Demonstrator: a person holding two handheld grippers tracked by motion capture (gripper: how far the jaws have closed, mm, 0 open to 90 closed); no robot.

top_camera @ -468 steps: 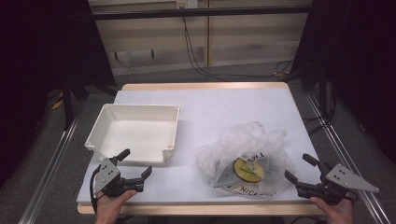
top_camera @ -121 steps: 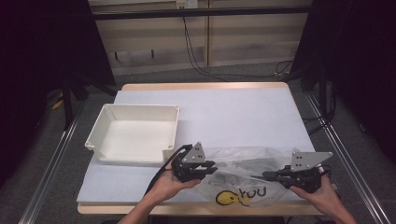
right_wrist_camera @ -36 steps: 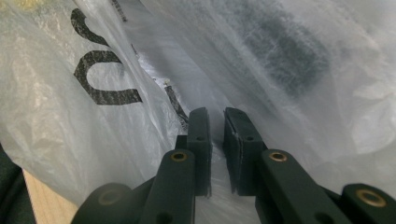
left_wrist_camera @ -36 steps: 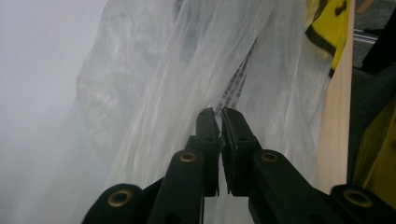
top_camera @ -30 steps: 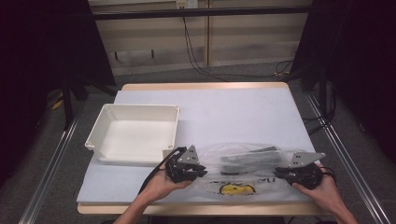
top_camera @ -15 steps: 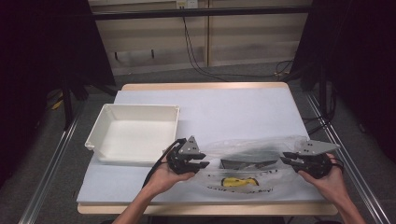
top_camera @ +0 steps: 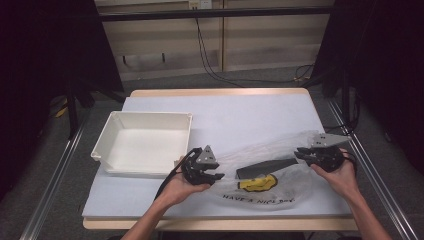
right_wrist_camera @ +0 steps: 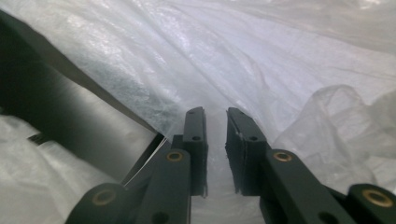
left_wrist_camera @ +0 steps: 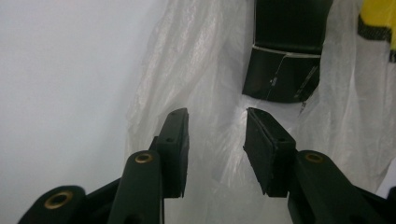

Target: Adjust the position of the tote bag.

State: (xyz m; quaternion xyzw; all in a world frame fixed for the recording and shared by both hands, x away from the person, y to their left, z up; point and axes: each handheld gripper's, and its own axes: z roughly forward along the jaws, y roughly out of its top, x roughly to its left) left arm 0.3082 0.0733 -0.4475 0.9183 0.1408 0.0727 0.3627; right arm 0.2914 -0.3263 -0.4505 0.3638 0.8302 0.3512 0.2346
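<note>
I have the plastic bag (top_camera: 265, 172) stretched flat on the worktop (top_camera: 240, 115) between my 2 grippers, the smiley print facing up. Half a second ago my right gripper (top_camera: 305, 154) was nearer the bag's middle; it has since pulled outward, so the film is tauter. Its jaws stand nearly together with only a narrow gap, and film lies in and around that gap, but I cannot tell whether they truly pinch it. My left gripper (top_camera: 212, 175) sits at the opposite edge, jaws clearly apart with film lying between and below them, not clamped. The dark flat item (left_wrist_camera: 285, 60) inside the bag lies just ahead of those jaws. The white tray (top_camera: 145, 142) waits beyond the left gripper, the likely destination.
</note>
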